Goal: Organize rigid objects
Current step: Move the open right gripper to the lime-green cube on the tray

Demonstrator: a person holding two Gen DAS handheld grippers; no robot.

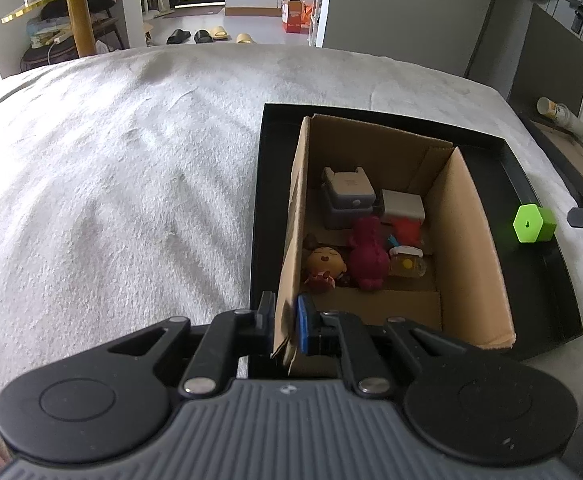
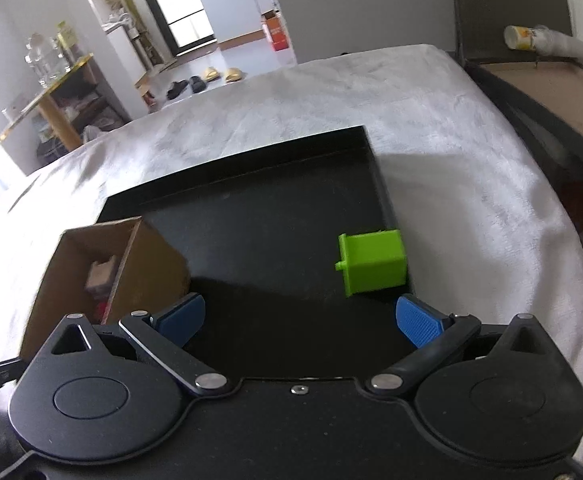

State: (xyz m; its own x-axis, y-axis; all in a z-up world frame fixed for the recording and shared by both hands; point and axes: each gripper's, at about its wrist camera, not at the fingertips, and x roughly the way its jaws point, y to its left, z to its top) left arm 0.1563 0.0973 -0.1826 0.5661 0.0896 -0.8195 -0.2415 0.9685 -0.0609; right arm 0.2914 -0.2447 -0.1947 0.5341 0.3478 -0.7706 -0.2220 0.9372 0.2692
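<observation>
On the left, the left gripper (image 1: 285, 326) was clamped on the near wall of the cardboard box (image 1: 467, 240), which stood in the black tray (image 1: 531, 184) and held small toys. Right of the box, on the tray's bare floor, lay the green block (image 2: 373, 266): bright, hexagonal, lying on its side. Just before it, the right gripper (image 2: 299, 320) stood wide apart and empty.

Between the left fingers (image 1: 302, 330), rough brown corrugated cardboard box (image 1: 467, 240). Ahead of the right fingers (image 2: 415, 320), matt bright-green plastic hexagonal block (image 2: 373, 266) on smooth, slightly glossy black tray (image 2: 271, 216); fuzzy white cloth bed cover (image 1: 111, 180) beneath.
</observation>
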